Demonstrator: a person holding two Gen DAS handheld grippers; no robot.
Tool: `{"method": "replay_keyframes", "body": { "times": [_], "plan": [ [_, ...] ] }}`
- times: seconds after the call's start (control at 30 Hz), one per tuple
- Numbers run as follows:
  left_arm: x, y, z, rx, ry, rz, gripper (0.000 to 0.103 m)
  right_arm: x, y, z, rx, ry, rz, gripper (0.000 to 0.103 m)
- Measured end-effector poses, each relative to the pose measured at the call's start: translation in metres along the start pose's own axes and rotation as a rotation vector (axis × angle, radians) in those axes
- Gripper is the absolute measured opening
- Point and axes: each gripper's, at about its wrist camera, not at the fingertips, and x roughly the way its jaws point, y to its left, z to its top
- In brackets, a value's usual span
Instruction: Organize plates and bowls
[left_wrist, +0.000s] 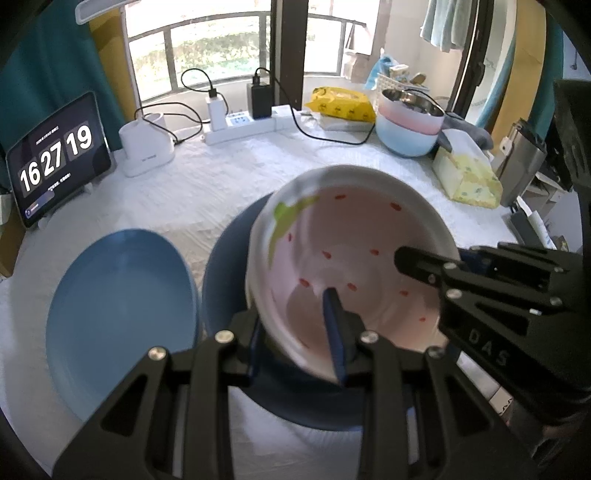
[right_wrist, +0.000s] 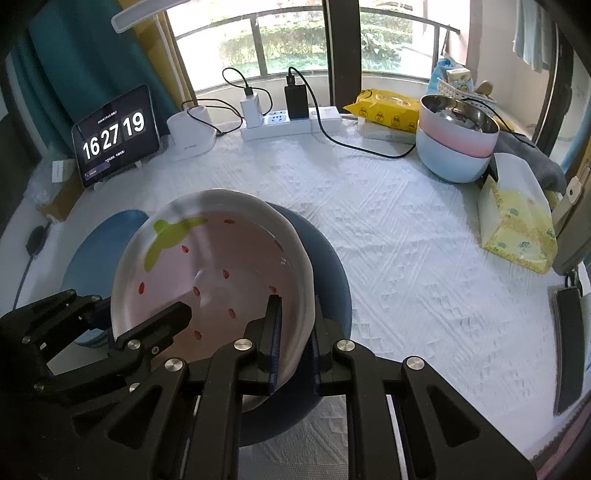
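A white bowl (left_wrist: 351, 240) (right_wrist: 221, 258) with a pink inside, red seed marks and a green leaf sits tilted over a dark blue plate (left_wrist: 221, 280) (right_wrist: 332, 266) on the white tablecloth. My left gripper (left_wrist: 295, 339) (right_wrist: 125, 310) is shut on the bowl's near-left rim, one finger inside and one outside. On the opposite rim my right gripper (right_wrist: 295, 332) (left_wrist: 436, 258) is shut the same way. A light blue plate (left_wrist: 122, 302) (right_wrist: 99, 243) lies flat just left of the dark one. Whether the bowl touches the dark plate is hidden.
Stacked pink and light blue bowls (left_wrist: 406, 125) (right_wrist: 454, 147) with a steel bowl on top stand at the back right, next to a yellow tissue box (left_wrist: 465, 173) (right_wrist: 513, 225). A tablet clock (left_wrist: 55, 158), lamp base (left_wrist: 147, 147) and power strip (left_wrist: 240, 129) line the back. A phone (right_wrist: 569, 347) lies at the right edge.
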Motion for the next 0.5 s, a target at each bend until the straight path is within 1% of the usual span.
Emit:
{"method": "replay_keyframes", "body": {
  "times": [0.37, 0.5],
  "plan": [
    [-0.007, 0.003, -0.001, -0.010, -0.010, -0.002, 0.031, 0.002, 0.002, -0.002, -0.009, 0.000, -0.010, 0.014],
    [-0.010, 0.006, -0.001, -0.015, -0.011, 0.041, 0.032, 0.003, 0.005, -0.004, -0.026, -0.003, -0.033, 0.014]
  ]
}}
